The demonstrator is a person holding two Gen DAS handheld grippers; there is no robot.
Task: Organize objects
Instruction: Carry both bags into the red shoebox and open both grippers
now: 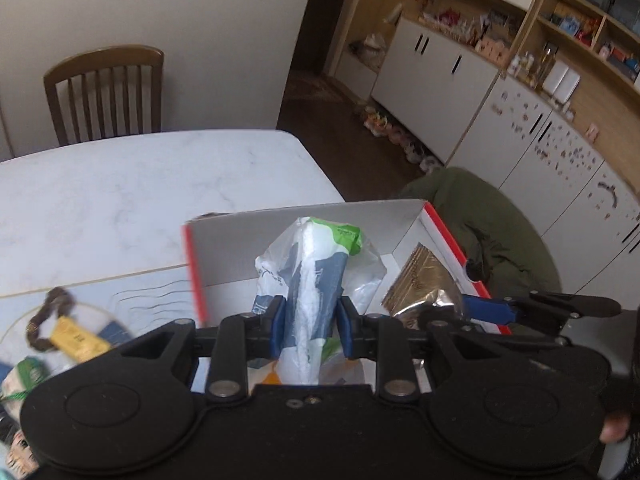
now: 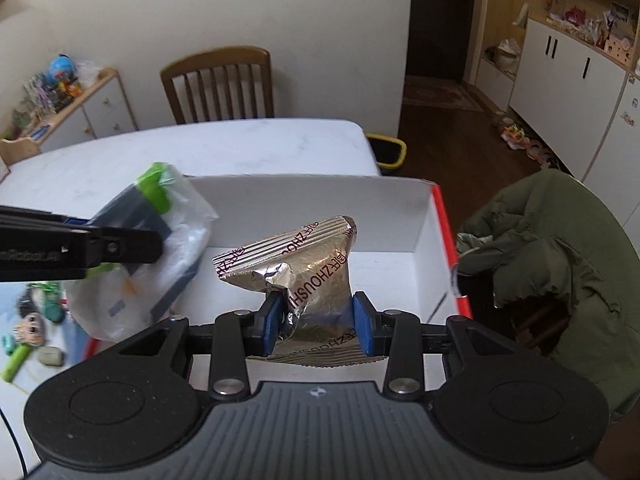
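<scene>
Jaws clamped: left gripper [image 1: 308, 330] on plastic packet [image 1: 310, 276], right gripper [image 2: 320, 322] on foil packet [image 2: 312, 272].

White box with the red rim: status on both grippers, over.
Left gripper shut on clear plastic bag. Right gripper shut on gold foil packet. Both over the white red-rimmed box. Nothing blocking.

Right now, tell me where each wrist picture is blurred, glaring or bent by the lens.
Left wrist view: the small items on the mat at lower left are smeared by motion; the white cupboards bow with the fisheye. Right wrist view: the crinkled gold foil packet throws bright glare near its crease; the clear plastic bag with blue and green print is slightly soft; the room's edges curve.
</scene>
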